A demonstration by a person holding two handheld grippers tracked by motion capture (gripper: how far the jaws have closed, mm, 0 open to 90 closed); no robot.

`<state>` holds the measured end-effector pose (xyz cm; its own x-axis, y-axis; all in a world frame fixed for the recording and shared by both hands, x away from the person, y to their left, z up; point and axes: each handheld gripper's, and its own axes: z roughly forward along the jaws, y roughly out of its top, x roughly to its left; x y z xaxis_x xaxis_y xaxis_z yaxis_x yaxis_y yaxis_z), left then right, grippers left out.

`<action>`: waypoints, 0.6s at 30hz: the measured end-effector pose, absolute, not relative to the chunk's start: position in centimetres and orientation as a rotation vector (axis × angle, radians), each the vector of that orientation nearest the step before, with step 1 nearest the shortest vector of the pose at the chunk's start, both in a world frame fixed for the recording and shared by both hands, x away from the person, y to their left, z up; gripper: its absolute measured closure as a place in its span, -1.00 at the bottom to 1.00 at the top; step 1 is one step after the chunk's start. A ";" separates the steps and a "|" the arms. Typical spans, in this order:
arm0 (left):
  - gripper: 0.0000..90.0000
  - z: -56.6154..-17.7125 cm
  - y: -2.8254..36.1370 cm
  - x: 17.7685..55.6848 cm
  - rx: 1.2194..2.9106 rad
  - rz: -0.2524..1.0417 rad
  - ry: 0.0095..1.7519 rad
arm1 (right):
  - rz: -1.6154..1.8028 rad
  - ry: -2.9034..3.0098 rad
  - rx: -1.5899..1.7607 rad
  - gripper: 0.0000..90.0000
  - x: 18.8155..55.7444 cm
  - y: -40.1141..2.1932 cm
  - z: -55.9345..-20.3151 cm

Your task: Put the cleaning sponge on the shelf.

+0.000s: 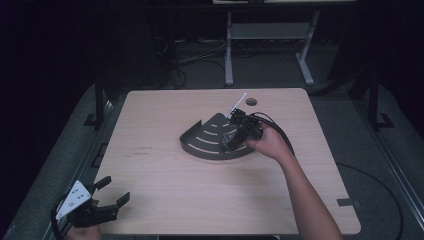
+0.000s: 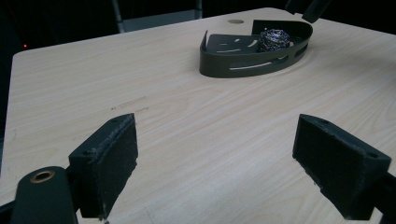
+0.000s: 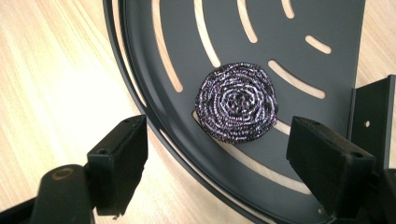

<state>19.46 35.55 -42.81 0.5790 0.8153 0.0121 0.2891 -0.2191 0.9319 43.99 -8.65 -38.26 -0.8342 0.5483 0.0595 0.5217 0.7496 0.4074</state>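
Our right gripper (image 3: 215, 163) hangs jaws wide over the scrubber (image 3: 236, 108) lying in the slotted tray (image 3: 327, 28), likely about to descend and clamp, left gripper (image 2: 215, 163) open, idle near the table (image 2: 187, 140) edge.

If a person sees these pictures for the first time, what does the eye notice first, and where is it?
First comes the round steel scourer, a shiny coil lying in the dark slotted corner tray near the middle of the wooden table. The right hand-held gripper hangs open just above it, jaws spread wide. The left hand-held gripper waits open at the table's near left corner, far from the tray.
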 end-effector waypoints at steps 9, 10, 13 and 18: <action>-0.71 -42.8 35.5 19.5 1.780 0.634 0.908 | 0.664 2.866 0.892 -0.57 43.4 -9.5 -38.0; -0.71 -42.8 35.6 19.5 1.783 0.635 0.908 | 0.659 2.864 0.893 -0.58 43.2 -9.7 -38.0; -0.70 -42.8 35.6 19.5 1.780 0.634 0.909 | 0.664 2.861 0.890 -0.59 43.0 -9.9 -38.0; -0.71 -42.8 35.5 19.5 1.782 0.634 0.909 | 0.660 2.860 0.895 -0.60 42.4 -10.5 -38.0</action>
